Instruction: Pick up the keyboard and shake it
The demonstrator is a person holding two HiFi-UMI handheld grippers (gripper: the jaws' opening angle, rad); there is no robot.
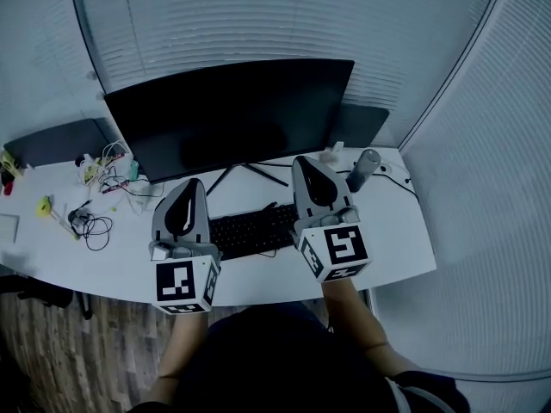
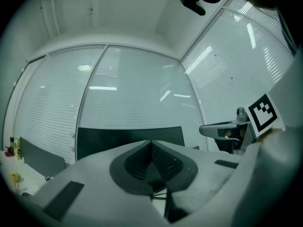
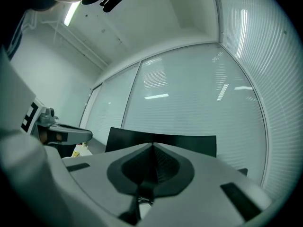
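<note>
Now | left tongs (image 2: pixel 151 143) together | right tongs (image 3: pixel 152 146) together | keyboard (image 1: pixel 250 229) on desk (image 1: pixel 120 265)

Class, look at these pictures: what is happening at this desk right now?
A person holds a gripper in each hand above a white desk. The left gripper and the right gripper both have their jaws shut with nothing between them, and they point roughly level toward the monitor. The black keyboard appears to lie on the desk below and between them, not held.
</note>
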